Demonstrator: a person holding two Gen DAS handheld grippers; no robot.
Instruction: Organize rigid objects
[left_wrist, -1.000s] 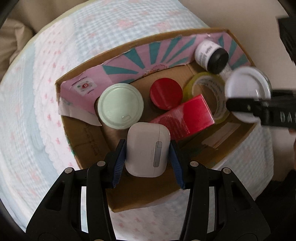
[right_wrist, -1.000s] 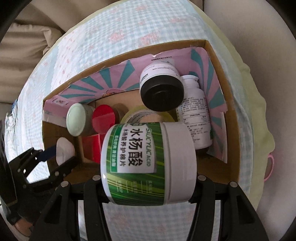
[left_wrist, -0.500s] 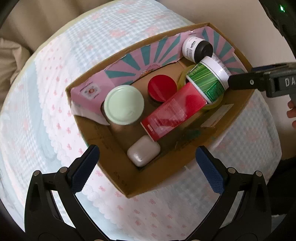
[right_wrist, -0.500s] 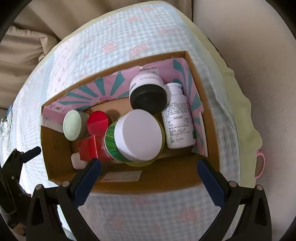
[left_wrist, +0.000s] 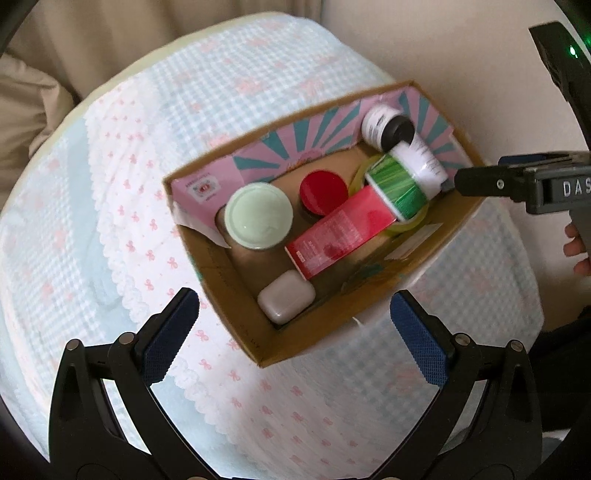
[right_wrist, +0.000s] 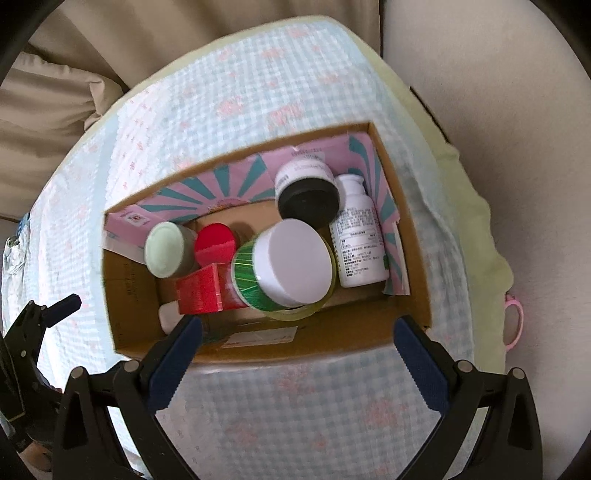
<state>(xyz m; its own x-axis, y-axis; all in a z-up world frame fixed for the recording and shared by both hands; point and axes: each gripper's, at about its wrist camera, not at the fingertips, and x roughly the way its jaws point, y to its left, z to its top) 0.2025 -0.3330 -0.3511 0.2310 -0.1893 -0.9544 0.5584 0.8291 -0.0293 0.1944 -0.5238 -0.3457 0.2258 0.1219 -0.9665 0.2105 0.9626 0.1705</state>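
Both hand-held grippers hang above a cardboard box (left_wrist: 269, 350) on a blue-checked cloth (left_wrist: 110, 184), each pointing steeply down into it. The left hand-held gripper (left_wrist: 295, 325) stands wide open and holds nothing; its jaws have just been opening, and the white case (left_wrist: 286, 301) lies free in the near corner of the box, below and slightly left of the gap. The right hand-held gripper (right_wrist: 297, 354) is likewise spread wide and empty, jaws just opened, with the green-labelled jar (right_wrist: 284, 266) resting tilted on a roll of tape (right_wrist: 295, 314) in the middle of the box, straight ahead of it.

Inside the box, from its left end: a pale green lid (left_wrist: 258, 216), a red lid (left_wrist: 323, 190), a red carton (left_wrist: 340, 230) lying slantwise, then a black-capped jar (right_wrist: 308, 192) and a white bottle (right_wrist: 358, 240) on its side at the right end. Nothing rigid shows on the cloth outside the box, so the sorting looks nearly done.
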